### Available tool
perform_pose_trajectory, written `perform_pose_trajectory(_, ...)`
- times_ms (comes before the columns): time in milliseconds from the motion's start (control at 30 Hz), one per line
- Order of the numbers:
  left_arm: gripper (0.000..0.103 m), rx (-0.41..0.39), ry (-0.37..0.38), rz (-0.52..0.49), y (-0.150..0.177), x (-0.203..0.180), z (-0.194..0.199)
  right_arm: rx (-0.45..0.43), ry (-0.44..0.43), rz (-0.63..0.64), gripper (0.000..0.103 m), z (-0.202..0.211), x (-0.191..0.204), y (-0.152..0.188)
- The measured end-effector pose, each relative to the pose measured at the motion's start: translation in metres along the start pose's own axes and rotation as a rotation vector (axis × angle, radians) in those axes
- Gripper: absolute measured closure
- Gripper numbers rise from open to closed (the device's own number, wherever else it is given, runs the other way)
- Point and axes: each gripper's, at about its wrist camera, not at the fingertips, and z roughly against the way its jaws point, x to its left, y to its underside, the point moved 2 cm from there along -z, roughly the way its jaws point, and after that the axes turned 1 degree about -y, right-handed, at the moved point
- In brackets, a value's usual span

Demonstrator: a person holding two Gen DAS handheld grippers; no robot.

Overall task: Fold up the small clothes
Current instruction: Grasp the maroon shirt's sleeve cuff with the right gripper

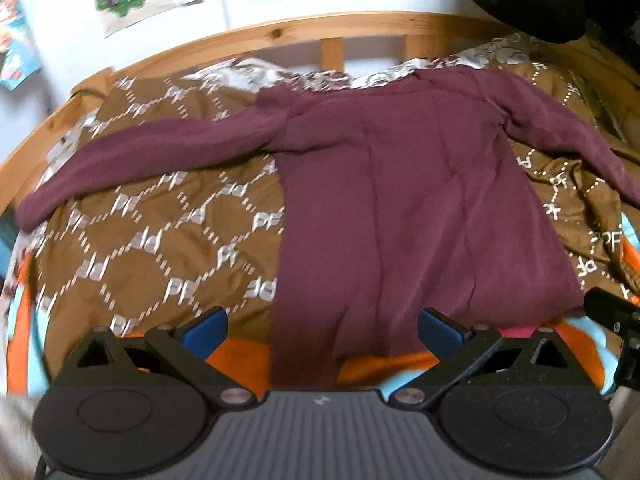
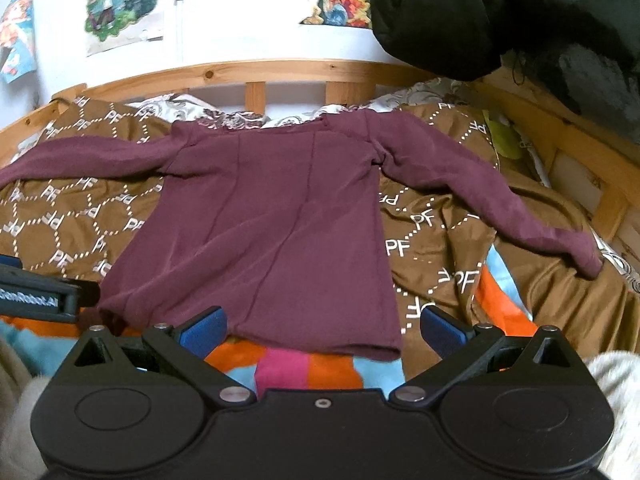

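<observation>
A maroon long-sleeved top point(image 1: 400, 208) lies flat on the bed, hem toward me, both sleeves spread out sideways. It also shows in the right wrist view point(image 2: 264, 220). My left gripper point(image 1: 322, 330) is open and empty, its blue pads point(image 1: 204, 330) straddling the hem's left part. My right gripper point(image 2: 322, 330) is open and empty just before the hem's right part. The right gripper's edge shows in the left wrist view point(image 1: 612, 312); the left gripper's side shows in the right wrist view point(image 2: 36, 296).
A brown patterned duvet point(image 1: 152, 232) covers the bed over an orange, blue and pink blanket point(image 2: 300, 372). A wooden bed rail point(image 2: 280, 68) runs along the far side. A black garment point(image 2: 500, 12) hangs at the upper right. Posters are on the wall.
</observation>
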Motion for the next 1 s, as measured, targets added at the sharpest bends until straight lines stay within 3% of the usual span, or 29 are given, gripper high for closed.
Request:
perform_pose_trajectory(200,0.001,0.011,-0.006,-0.045,-0.041,-0.015,-0.022,-0.053,0.002,-0.107,0.0,-0.02,-0.037,-0.036)
perform_pose_trajectory(400,0.0,-0.002,-0.088,-0.105,-0.075,-0.026,-0.052,-0.105,0.019,-0.419,0.0,-0.061,-0.104,-0.062)
perform_pose_trajectory(533,0.001,-0.008,-0.105,-0.105,-0.089,-0.03,-0.076,-0.115,0.088,-0.559,0.0,-0.086,-0.139,-0.062)
perform_pose_trajectory(633,0.0,-0.012,-0.065,-0.083,-0.097,-0.031,-0.095,-0.091,0.151,-0.636,0.0,-0.103,-0.159,-0.054)
perform_pose_trajectory(800,0.0,-0.085,0.023,-0.017,-0.09,-0.026,-0.132,-0.076,0.17,-0.895,0.002,-0.124,-0.192,-0.024)
perform_pose_trajectory(1000,0.001,-0.015,0.018,-0.03,-0.064,-0.022,-0.157,-0.163,0.188,-0.947,0.009,-0.122,-0.201,-0.011)
